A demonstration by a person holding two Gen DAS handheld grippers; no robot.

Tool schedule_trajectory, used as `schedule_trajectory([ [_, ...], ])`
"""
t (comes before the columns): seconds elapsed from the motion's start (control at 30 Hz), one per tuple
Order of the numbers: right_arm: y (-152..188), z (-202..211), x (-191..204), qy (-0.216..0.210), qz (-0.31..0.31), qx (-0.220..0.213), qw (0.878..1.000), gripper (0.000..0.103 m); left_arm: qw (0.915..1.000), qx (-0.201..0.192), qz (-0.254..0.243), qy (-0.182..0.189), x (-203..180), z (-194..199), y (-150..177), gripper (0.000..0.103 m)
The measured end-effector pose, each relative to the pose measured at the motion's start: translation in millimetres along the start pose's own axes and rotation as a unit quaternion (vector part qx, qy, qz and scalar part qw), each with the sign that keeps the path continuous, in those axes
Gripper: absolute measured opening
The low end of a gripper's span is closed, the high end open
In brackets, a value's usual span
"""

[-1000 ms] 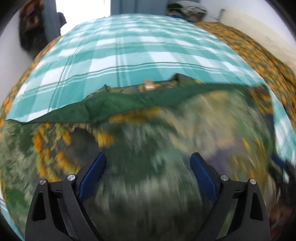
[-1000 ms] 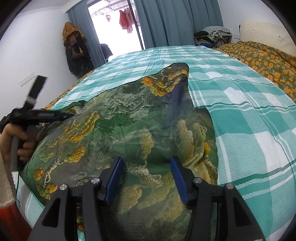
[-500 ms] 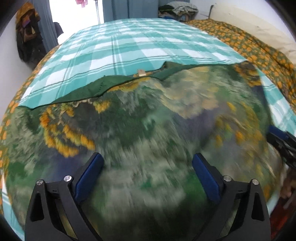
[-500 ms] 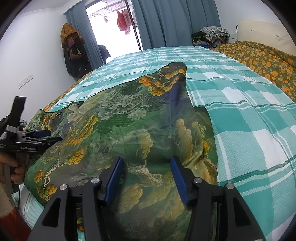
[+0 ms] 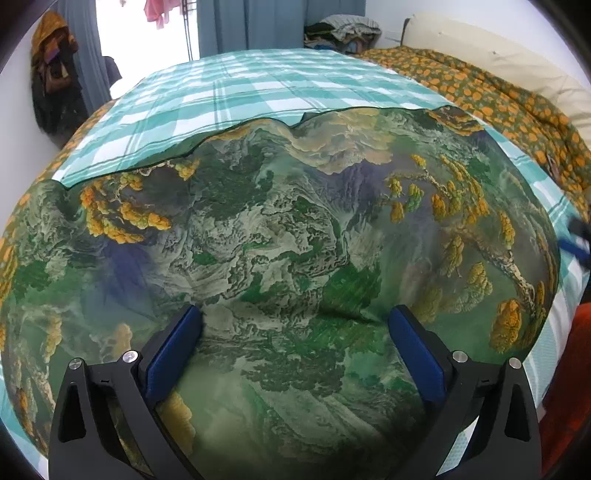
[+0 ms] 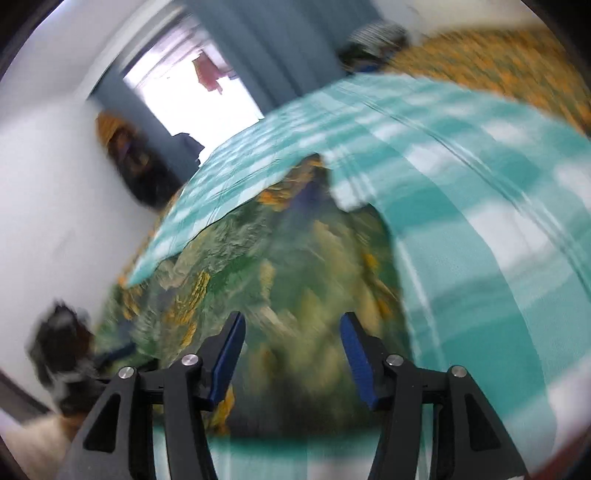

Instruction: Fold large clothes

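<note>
Both my tongs are opening with nothing pinched: my left gripper (image 5: 293,328) spreads wide over the green printed garment (image 5: 280,236), which fills the lower frame on the checked bedspread (image 5: 258,92); my right gripper (image 6: 291,332) widens above its blurred cloth at lower centre.

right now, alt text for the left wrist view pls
A green landscape-print garment lies spread across a teal checked sheet on a bed, filling most of the view. The left gripper hovers over its near part, jaws opening wide with nothing pinched. An orange-flowered quilt lies at the right, curtains behind.
</note>
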State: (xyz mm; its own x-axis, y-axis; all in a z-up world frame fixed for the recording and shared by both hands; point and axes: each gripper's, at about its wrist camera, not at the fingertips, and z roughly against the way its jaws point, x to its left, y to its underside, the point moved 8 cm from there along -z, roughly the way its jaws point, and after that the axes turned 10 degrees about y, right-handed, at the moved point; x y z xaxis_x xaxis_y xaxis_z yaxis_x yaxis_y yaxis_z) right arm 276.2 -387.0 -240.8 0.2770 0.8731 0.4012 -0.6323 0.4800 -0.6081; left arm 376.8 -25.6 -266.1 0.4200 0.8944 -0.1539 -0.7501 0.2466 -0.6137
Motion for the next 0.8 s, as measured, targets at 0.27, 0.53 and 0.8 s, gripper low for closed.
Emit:
schedule_trajectory([
  [0.27, 41.9, -27.8, -22.6, -0.054, -0.142, 0.088, 0.984, 0.076, 0.9999, -0.01, 0.004, -0.007, -0.1, 0.3, 3.1, 0.101],
  [0.53, 27.7, -60.1, -19.5, -0.028, -0.207, 0.062, 0.976, 0.079, 0.9998, -0.017, 0.003, -0.008, -0.7, -0.8, 3.0, 0.101],
  [0.8, 22.6, -34.9, -3.3, -0.025, -0.132, 0.013, 0.991, 0.04, 0.9999, -0.013, -0.001, 0.002, -1.2, 11.6, 4.0, 0.101],
])
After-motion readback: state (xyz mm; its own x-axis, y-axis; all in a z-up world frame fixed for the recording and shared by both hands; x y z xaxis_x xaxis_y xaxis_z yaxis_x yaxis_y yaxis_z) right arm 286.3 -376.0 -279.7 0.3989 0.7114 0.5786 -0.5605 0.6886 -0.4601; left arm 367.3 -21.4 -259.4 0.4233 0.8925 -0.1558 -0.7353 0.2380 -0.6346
